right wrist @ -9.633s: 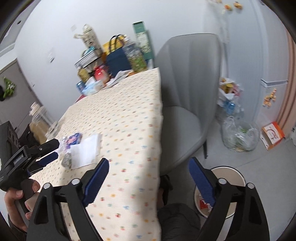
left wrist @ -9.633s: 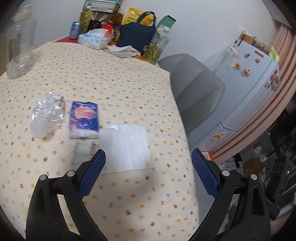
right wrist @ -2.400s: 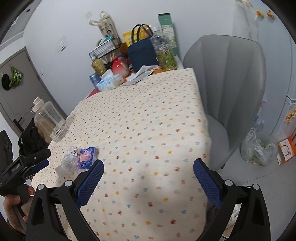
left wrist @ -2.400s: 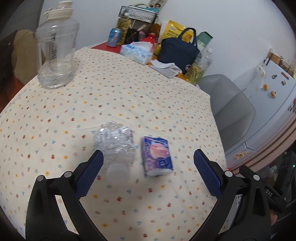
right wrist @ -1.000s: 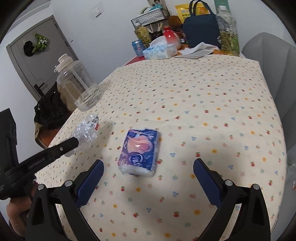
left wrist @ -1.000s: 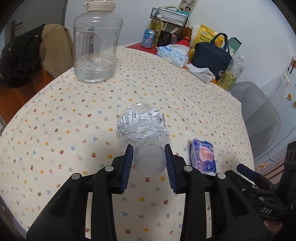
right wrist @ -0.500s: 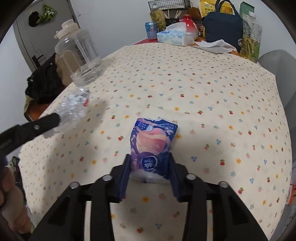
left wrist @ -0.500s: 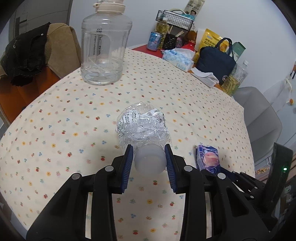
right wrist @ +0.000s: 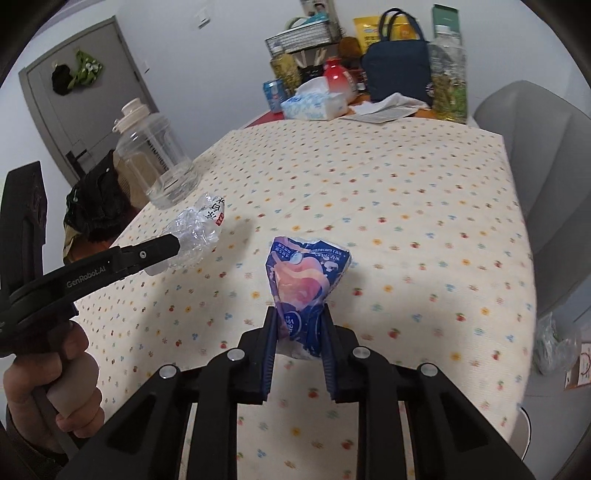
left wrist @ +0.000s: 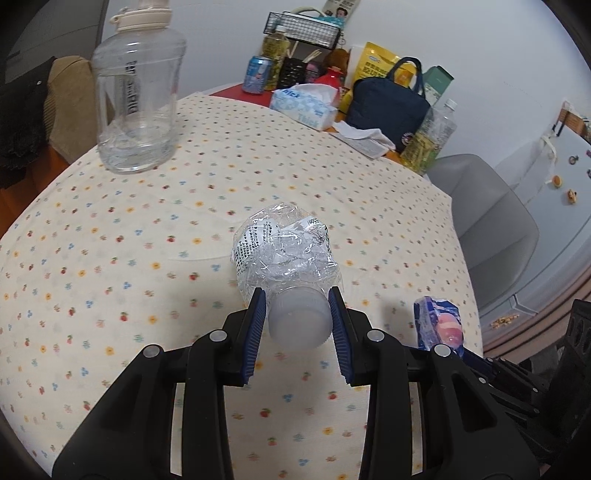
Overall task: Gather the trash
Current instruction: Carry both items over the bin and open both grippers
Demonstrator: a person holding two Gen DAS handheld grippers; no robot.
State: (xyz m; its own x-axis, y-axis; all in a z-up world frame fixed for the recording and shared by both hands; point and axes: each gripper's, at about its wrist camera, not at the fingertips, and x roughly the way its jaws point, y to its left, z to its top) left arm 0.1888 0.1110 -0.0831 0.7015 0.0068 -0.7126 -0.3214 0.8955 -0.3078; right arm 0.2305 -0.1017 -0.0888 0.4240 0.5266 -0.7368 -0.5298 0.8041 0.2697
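Over the tablecloth [left wrist: 155,206], w/ its small fruit & flower dots, both grippers carry trash. Left gripper [left wrist: 297,317] is clamped narrow on the white cap end of a crushed clear plastic bottle [left wrist: 284,251]; blue pads [left wrist: 255,325] press the cap from both sides, crumpled body w/ printed label sticks out ahead. From the right wrist view the same bottle [right wrist: 195,229] hangs above the cloth, not touching it, shadow just beyond it, held at the tip of the left gripper [right wrist: 173,245], whose handle sits in the left hand [right wrist: 55,391].

Right gripper [right wrist: 297,332] is pinched tight on the lower end of a blue & pink tissue pack [right wrist: 306,284]; pack stands upright btwn the fingers, squeezed narrow at the bottom, flaring at the top, above the cloth. Left wrist view shows the pack [left wrist: 439,325] at lower right, just beside the left gripper's right finger.

Big clear water jug [left wrist: 136,92] w/ cream lid stands near the far left edge of the table, well apart from both items. Far end is cluttered: tissue box [left wrist: 304,105], blue soda can [left wrist: 258,74], navy bag [left wrist: 388,103], wire rack [left wrist: 303,26], oil bottle [left wrist: 428,136], white paper [left wrist: 364,138]. Grey chair [left wrist: 491,221] stands on the right side of the table.
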